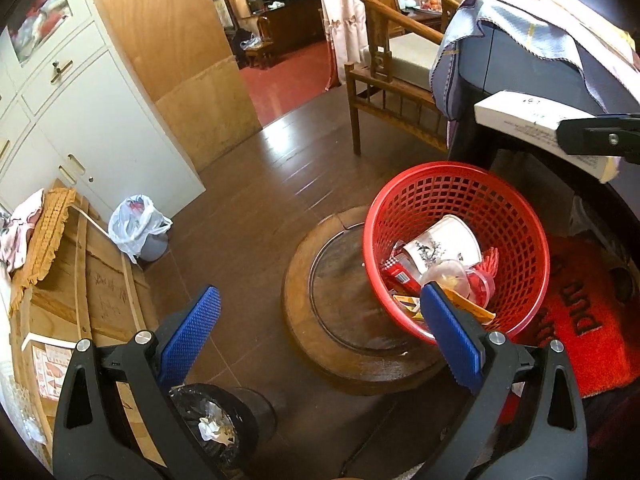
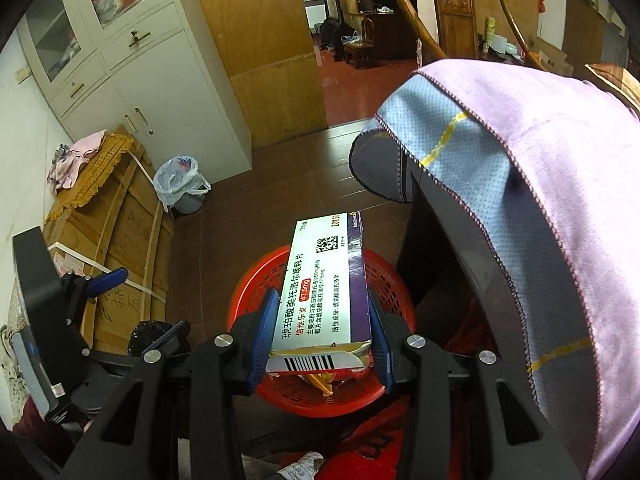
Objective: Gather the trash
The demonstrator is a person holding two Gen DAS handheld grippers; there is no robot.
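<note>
**Medicine carton held over the red basket**

Your right gripper [image 2: 322, 340] is clamped on a flat medicine box [image 2: 326, 288], its blue ribbed pads pressing both long sides, the barcoded end flap torn open toward the camera. The box hangs directly above the red basket [image 2: 256, 280], a round plastic bin with lattice walls. Your left gripper [image 1: 320, 340] is spread wide and grips nothing, its textured blue pads poised above the wooden round stand [image 1: 320, 280] on which the basket seems to perch, though the fisheye makes the contact hard to judge.

Inside the basket lie a paper cup [image 1: 444, 246] printed with a dark sprig, a clear plastic lid [image 1: 452, 276], a red carton and yellow wrappers. Just right of it a dark table draped in a dotted blue cloth [image 2: 460, 144] crowds the rim, and a red doormat [image 1: 580, 320] lies below. To the left the brown plank floor [image 1: 248, 208] runs open to the doorway. A black-lined bin [image 1: 216, 424] holding crumpled white paper sits beneath your left gripper, and a small grey bin with a white plastic bag [image 1: 138, 228] stands by the white cabinet [image 1: 100, 120] beside stacked cardboard [image 1: 100, 292]
</note>
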